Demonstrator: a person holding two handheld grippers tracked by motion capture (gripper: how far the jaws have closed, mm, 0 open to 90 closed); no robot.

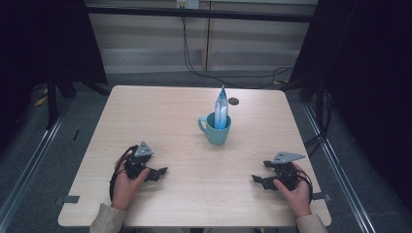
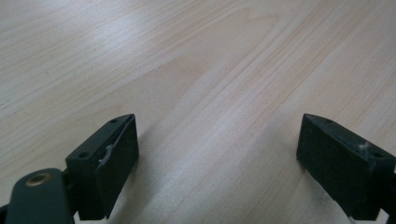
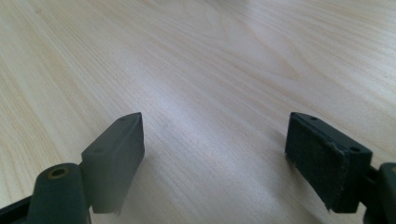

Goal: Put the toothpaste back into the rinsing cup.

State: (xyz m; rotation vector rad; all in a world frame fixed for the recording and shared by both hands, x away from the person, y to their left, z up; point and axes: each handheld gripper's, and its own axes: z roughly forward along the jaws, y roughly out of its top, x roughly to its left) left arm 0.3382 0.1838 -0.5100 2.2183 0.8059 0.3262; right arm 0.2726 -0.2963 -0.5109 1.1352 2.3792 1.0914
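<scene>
Both grippers gape empty, near the teal mug (image 1: 215,130).
Left gripper (image 1: 162,171), right gripper (image 1: 256,179) flank it; blue pouch (image 1: 221,110) upright inside.

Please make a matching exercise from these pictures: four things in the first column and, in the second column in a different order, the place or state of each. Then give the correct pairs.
1. mug
2. pouch
3. left gripper
4. dark disc

A. lies flat on the table, behind the cup
B. stands upright inside the cup
C. teal, handle on its left side in the high view
D. held low over bare wood, jaws open

Pairs: 1-C, 2-B, 3-D, 4-A
</scene>
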